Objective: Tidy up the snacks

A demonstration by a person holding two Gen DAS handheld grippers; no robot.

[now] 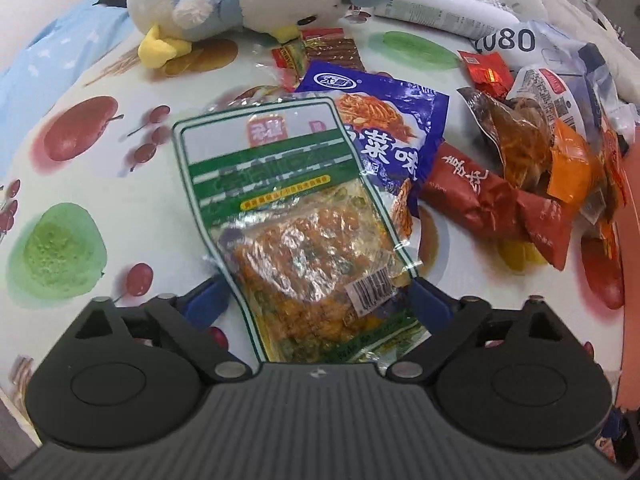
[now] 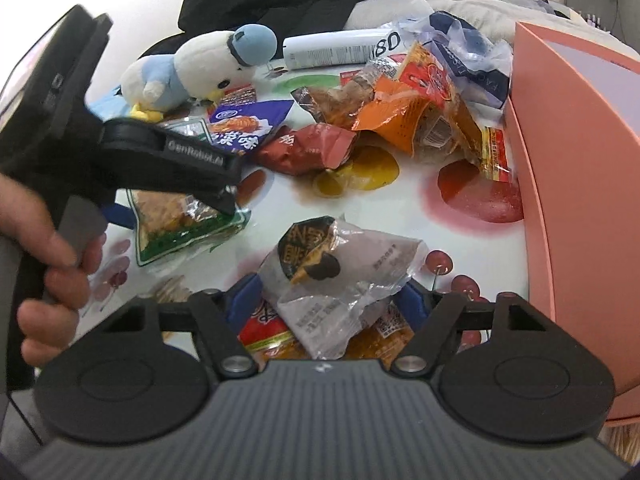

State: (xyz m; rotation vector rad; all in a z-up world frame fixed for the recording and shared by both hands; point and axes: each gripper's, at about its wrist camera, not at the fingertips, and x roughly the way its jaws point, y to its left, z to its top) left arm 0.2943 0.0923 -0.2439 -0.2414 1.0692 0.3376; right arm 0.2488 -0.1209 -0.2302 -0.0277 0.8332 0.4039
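The left gripper [image 1: 316, 300] is seen at the bottom centre of the left wrist view with its jaws spread wide. A green-bordered snack packet [image 1: 296, 216] lies between the 2 blue fingers [image 1: 208, 306], flat on the fruit-printed tablecloth [image 1: 80, 184]; whether the pads press its edges cannot be told. A blue snack packet [image 1: 384, 120] is partly tucked under the green one, toward the upper right. A red wrapper [image 1: 472, 196] lies just to the right of both, and a loose pile of snacks [image 1: 532, 136] fills the right of the frame. A plush bird [image 1: 224, 0] rests along the top edge.

In the right wrist view, the right gripper [image 2: 326, 300] sits at the bottom centre, its jaws open but narrower. A crumpled clear-and-grey packet [image 2: 344, 276] lies between the fingers, on top of other packets; contact with the pads cannot be confirmed. The left gripper [image 2: 176, 160], held by a hand [image 2: 52, 276], is seen at the left over the green packet. A pink box [image 2: 580, 180] stands along the right edge, beside the pile.
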